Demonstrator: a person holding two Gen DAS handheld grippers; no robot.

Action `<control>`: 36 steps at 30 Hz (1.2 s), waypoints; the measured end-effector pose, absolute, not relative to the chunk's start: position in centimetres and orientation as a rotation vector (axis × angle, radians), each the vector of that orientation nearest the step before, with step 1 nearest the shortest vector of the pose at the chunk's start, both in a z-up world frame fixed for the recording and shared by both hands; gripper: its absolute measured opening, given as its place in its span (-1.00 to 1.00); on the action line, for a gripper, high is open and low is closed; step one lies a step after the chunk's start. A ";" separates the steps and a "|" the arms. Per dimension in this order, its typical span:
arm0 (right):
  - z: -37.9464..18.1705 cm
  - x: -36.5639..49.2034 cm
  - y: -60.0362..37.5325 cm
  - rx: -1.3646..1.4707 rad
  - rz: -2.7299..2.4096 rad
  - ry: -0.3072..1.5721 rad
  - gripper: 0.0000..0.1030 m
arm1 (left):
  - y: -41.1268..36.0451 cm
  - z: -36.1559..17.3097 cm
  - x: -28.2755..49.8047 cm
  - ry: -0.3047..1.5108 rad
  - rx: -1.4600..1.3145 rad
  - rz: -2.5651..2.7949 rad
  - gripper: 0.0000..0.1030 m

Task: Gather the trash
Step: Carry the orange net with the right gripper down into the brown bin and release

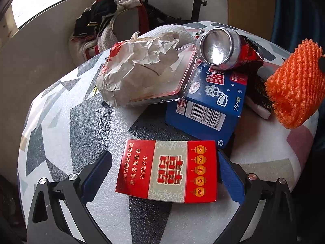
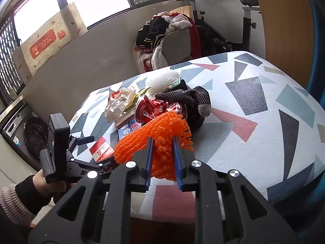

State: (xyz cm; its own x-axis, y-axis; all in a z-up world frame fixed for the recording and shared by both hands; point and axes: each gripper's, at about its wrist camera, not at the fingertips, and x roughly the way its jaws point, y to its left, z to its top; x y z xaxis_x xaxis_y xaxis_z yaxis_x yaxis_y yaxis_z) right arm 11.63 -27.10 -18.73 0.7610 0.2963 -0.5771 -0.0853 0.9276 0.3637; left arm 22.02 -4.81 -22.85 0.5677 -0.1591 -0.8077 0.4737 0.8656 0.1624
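A pile of trash lies on a table with a patterned cloth (image 1: pixel 67 109). My left gripper (image 1: pixel 164 168) is open, its blue fingers on either side of a red cigarette pack (image 1: pixel 166 168) lying flat. Behind it are a crumpled paper wrapper (image 1: pixel 138 69) on a clear plastic tray, a blue milk carton (image 1: pixel 209 103) and a crushed can (image 1: pixel 219 48). My right gripper (image 2: pixel 163 148) is shut on an orange foam fruit net (image 2: pixel 162 134), also in the left wrist view (image 1: pixel 294 85), at the pile's right edge. The cigarette pack (image 2: pixel 100 149) also shows in the right wrist view.
A black dotted glove (image 2: pixel 189 97) and white foam net (image 2: pixel 162 81) lie on the pile. A chair heaped with clothes (image 2: pixel 166 38) and an exercise bike (image 2: pixel 243 20) stand behind the table. A washing machine (image 2: pixel 24 130) is at the left. The cloth (image 2: pixel 254 101) stretches to the right.
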 end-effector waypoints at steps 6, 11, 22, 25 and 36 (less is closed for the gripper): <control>-18.4 10.7 -26.5 0.293 0.223 0.684 -0.57 | -3.9 -21.3 20.2 0.882 0.283 -0.387 0.72; -17.8 9.4 -26.7 0.280 0.231 0.702 -0.57 | -3.6 -18.9 16.5 0.871 0.212 -0.374 0.72; -19.7 3.9 -24.7 0.172 0.348 0.833 -0.57 | -2.4 -16.0 6.4 0.821 0.089 -0.346 0.72; -21.5 2.8 -23.3 0.133 0.382 0.905 -0.56 | -2.3 -15.7 4.8 0.809 0.097 -0.348 0.72; -24.9 2.1 -19.2 0.034 0.499 0.966 0.11 | -1.3 -15.8 2.7 0.802 0.080 -0.369 0.75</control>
State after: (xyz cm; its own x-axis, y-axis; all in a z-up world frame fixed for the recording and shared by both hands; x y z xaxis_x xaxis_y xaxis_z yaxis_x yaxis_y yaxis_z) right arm 2.07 -19.20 -24.89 0.4652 0.4209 -0.7788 -0.3912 0.8869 0.2456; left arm 2.71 -1.33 -15.83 0.6351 -0.2921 -0.7151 0.3522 0.9334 -0.0684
